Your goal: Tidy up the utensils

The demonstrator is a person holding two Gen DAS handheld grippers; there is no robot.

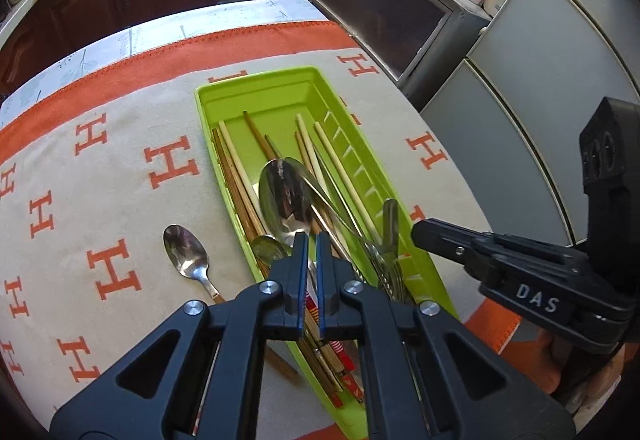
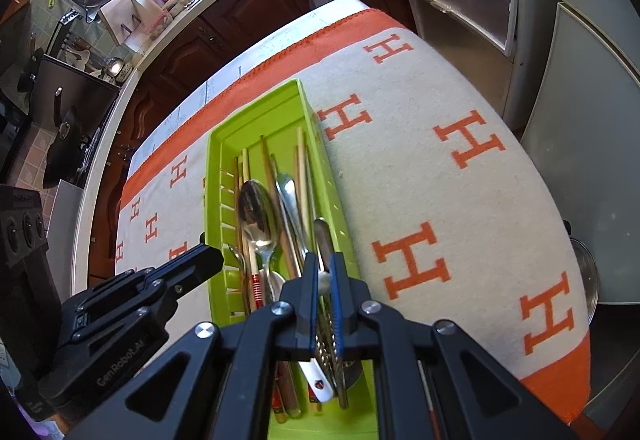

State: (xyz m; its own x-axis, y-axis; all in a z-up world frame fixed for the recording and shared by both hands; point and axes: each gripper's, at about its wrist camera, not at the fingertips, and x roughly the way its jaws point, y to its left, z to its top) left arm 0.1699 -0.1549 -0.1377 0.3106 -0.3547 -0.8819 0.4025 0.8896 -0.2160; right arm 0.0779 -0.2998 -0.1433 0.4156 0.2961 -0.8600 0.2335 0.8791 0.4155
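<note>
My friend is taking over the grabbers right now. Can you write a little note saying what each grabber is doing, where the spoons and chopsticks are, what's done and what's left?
Left gripper: shut, holding nothing visible, hovering over the near end of the green tray.
Right gripper: shut on a metal utensil with a perforated end, over the tray's right side.
In the tray: chopsticks, a big spoon and other cutlery, all lying lengthwise.
Done: most utensils are in the tray.
Left: one small spoon lies on the H-patterned cloth beside the tray; the right gripper's utensil is not yet released.
</note>
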